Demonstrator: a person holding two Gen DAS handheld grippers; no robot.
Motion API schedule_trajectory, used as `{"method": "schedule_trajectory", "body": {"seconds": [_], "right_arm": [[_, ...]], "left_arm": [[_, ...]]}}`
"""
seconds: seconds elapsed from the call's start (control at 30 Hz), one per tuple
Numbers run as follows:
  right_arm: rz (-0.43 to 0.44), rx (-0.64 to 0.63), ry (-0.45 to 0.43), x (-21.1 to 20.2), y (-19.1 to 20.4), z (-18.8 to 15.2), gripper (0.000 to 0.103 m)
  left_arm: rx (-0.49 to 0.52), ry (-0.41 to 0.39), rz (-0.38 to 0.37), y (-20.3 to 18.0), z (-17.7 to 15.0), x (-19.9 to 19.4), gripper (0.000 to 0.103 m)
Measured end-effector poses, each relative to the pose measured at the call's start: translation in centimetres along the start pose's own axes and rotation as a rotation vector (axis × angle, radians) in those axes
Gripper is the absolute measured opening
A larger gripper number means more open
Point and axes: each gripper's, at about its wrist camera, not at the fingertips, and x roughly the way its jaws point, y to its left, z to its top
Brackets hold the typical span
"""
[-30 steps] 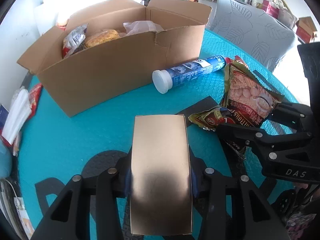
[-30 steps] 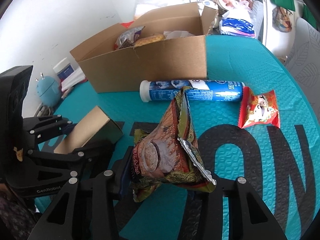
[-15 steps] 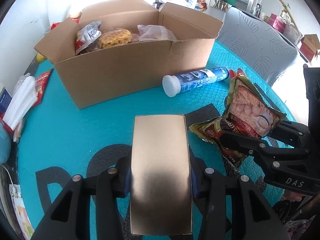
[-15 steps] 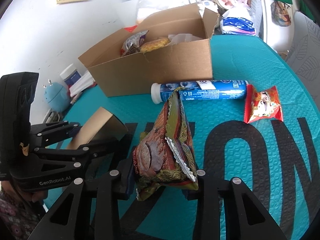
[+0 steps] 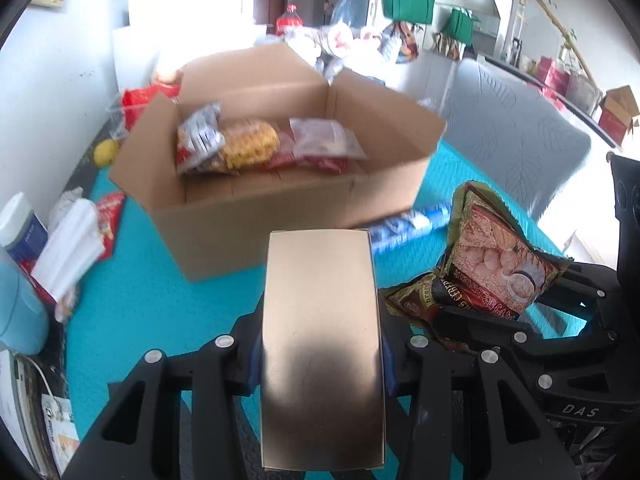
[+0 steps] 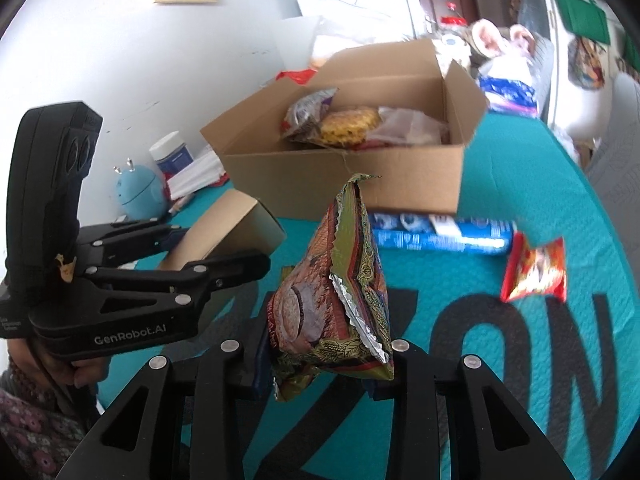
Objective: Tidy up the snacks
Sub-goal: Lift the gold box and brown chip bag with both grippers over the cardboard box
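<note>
My left gripper is shut on a plain tan carton, held above the teal table; the same carton shows in the right wrist view. My right gripper is shut on a brown-green snack bag, lifted off the table; the bag hangs to the right of the carton in the left wrist view. An open cardboard box with several snack packs inside stands behind both. A blue tube lies in front of the box, and a small red packet lies to its right.
A teal mat with large black letters covers the table. At the left edge are a pale blue gadget, a white-lidded jar and white papers. A grey chair stands beyond the table's right side.
Both grippers rose with their loads and now look down into the box. The right gripper's jaws closed tighter on the snack bag, which left the table.
</note>
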Motion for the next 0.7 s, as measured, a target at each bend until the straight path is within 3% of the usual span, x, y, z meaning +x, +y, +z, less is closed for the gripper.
{"method": "schedule_trajectory", "body": {"seconds": [0.37, 0.7], "right_arm": [[-0.004, -0.082, -0.126, -2.1, 0.5, 4.9, 0.034], [-0.047, -0.105, -0.235, -4.2, 0.2, 9.7, 0.034]], "left_arm": [[0.056, -0.187, 0.048, 0.1, 5.8, -3.5, 0.044], [0.101, -0.301, 0.042, -0.3, 11.7, -4.7, 0.044]]}}
